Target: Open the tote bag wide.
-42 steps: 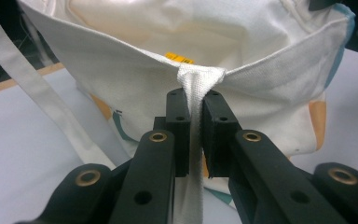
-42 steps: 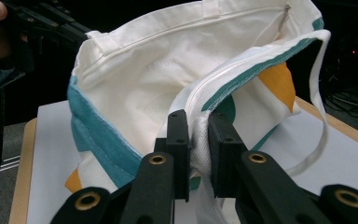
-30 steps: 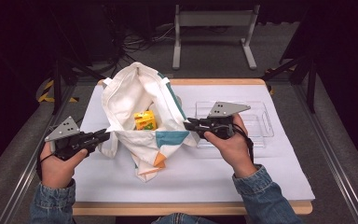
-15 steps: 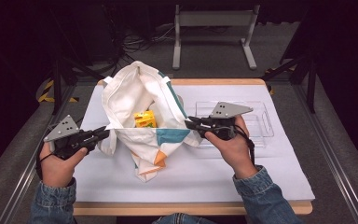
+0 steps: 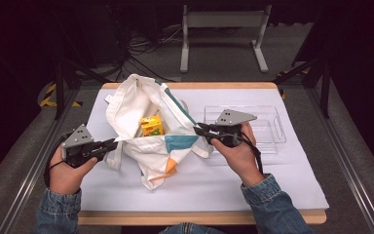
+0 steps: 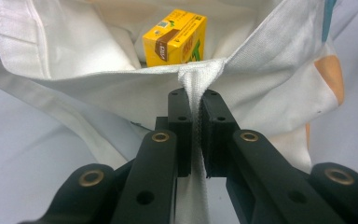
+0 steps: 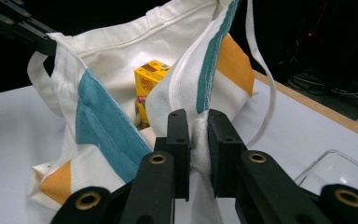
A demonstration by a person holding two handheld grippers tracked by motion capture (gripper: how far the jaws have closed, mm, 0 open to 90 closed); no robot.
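A white cloth bag (image 5: 146, 146) with teal and orange patches lies open on the table, mouth facing up. A yellow drink carton (image 5: 151, 126) stands inside it. My left gripper (image 5: 113, 144) is shut on the bag's rim at its left side. In the left gripper view the jaws (image 6: 199, 100) pinch a fold of white cloth (image 6: 98, 46), with the carton (image 6: 175, 39) just beyond. My right gripper (image 5: 198, 127) is shut on the opposite rim. In the right gripper view the cloth (image 7: 121, 60) is bunched in the gripper (image 7: 198, 123), with the carton (image 7: 149, 84) behind it.
A clear plastic tray (image 5: 268, 131) sits on the white table cover (image 5: 272, 180), right behind the right hand; its corner (image 7: 345, 172) shows in the right gripper view. A grey stand (image 5: 224, 34) and cables lie on the floor beyond the table.
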